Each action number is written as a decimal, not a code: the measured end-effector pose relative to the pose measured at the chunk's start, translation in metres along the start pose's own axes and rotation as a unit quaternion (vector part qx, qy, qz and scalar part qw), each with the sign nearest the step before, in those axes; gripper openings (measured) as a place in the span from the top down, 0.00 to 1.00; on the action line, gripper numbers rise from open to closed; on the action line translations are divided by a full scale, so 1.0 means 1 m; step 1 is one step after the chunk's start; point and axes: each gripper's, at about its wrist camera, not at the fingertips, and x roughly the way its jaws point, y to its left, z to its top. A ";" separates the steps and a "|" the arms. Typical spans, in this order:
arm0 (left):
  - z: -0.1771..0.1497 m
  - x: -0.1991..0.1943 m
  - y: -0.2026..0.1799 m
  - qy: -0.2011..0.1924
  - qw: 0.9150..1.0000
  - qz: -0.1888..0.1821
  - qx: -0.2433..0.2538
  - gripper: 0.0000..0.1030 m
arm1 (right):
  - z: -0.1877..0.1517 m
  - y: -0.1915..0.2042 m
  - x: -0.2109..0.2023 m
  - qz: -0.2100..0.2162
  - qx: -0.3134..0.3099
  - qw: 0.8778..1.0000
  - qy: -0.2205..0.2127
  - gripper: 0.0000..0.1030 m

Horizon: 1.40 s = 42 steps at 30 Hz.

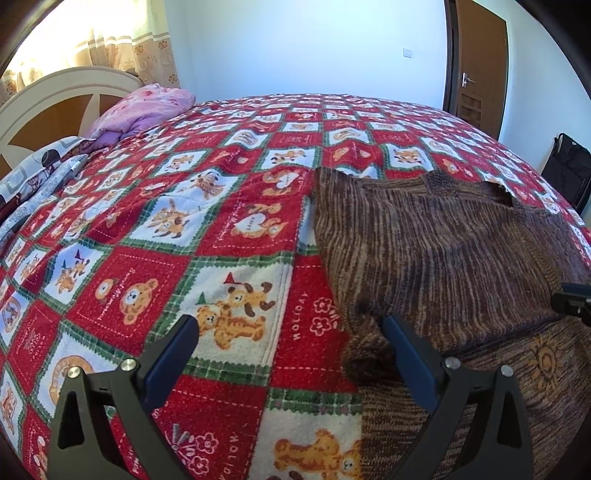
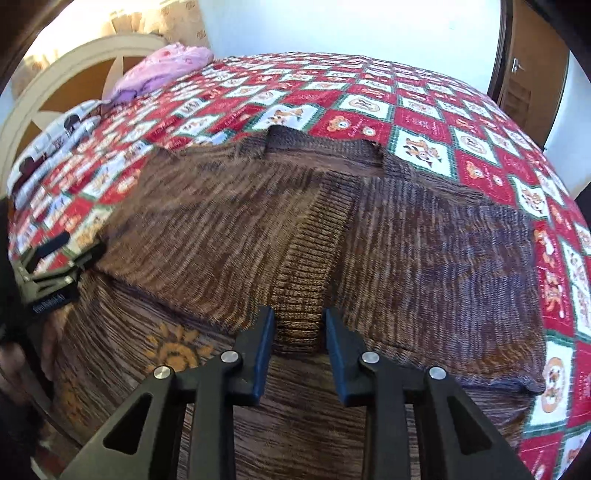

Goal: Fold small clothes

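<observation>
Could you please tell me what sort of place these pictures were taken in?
Most likely a home bedroom: a bed with a cream headboard under a red teddy-bear bedspread, a curtained window behind it, and a wooden door in the corner.

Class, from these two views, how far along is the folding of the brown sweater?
Done: the brown knit sweater lies spread on the teddy-bear bedspread, with part already folded over its body. In hand: the right gripper has its jaws either side of a ribbed cuff; the left gripper is open at the sweater's edge. Left: further folds into a compact bundle.
</observation>
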 end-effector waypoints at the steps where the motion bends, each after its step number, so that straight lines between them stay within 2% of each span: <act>1: 0.000 0.000 0.000 0.001 1.000 -0.003 -0.001 0.01 | -0.001 -0.004 0.000 0.005 0.004 1.000 0.002 0.71; 6: -0.001 0.001 0.002 0.002 1.000 -0.009 -0.005 0.01 | 0.000 -0.008 -0.013 -0.011 0.018 1.000 -0.013 0.71; 10: 0.000 0.001 0.002 0.002 1.000 -0.007 -0.003 0.01 | 0.017 0.006 -0.027 0.019 -0.001 0.998 -0.053 0.70; 13: 0.000 0.001 0.003 0.003 1.000 -0.005 -0.004 0.00 | 0.028 0.022 -0.015 0.071 -0.022 0.996 -0.050 0.69; 18: -0.001 0.001 0.004 0.004 1.000 -0.006 -0.007 0.00 | 0.025 0.026 0.017 0.046 -0.039 0.998 -0.015 0.69; 23: -0.003 -0.003 0.007 -0.007 1.000 -0.019 -0.011 0.00 | 0.011 0.012 0.002 0.061 -0.035 0.997 -0.026 0.69; 27: -0.008 -0.013 0.009 -0.025 0.999 -0.031 -0.012 0.00 | 0.005 -0.011 -0.012 0.071 0.000 0.997 -0.040 0.69; 29: -0.007 -0.012 0.006 -0.027 0.999 -0.028 -0.007 0.00 | 0.006 -0.023 -0.009 0.065 0.025 0.997 -0.040 0.69; 31: -0.006 -0.010 0.003 -0.022 0.999 -0.025 0.000 0.00 | 0.012 -0.031 0.001 0.078 0.047 0.995 -0.030 0.69; 34: -0.005 -0.009 0.003 -0.019 0.999 -0.028 0.000 0.00 | 0.019 -0.030 0.014 0.097 0.067 0.993 -0.025 0.69; 36: -0.006 -0.009 0.005 -0.017 0.999 -0.032 -0.004 0.00 | 0.019 -0.022 0.015 0.107 0.059 0.992 -0.028 0.70; 38: -0.006 -0.008 0.005 -0.016 0.999 -0.033 -0.005 0.00 | 0.018 -0.012 0.012 0.105 0.038 0.993 -0.034 0.89; 39: -0.006 -0.009 0.005 -0.018 0.999 -0.034 -0.005 0.00 | 0.017 -0.010 0.009 0.098 0.031 0.994 -0.039 0.91; 40: -0.006 -0.010 0.005 -0.020 0.999 -0.033 -0.004 0.00 | 0.016 -0.010 0.004 0.090 0.026 0.994 -0.048 0.97; 42: -0.007 -0.011 0.003 -0.024 0.999 -0.031 -0.001 0.00 | 0.016 -0.013 -0.007 0.080 0.024 0.994 -0.065 0.97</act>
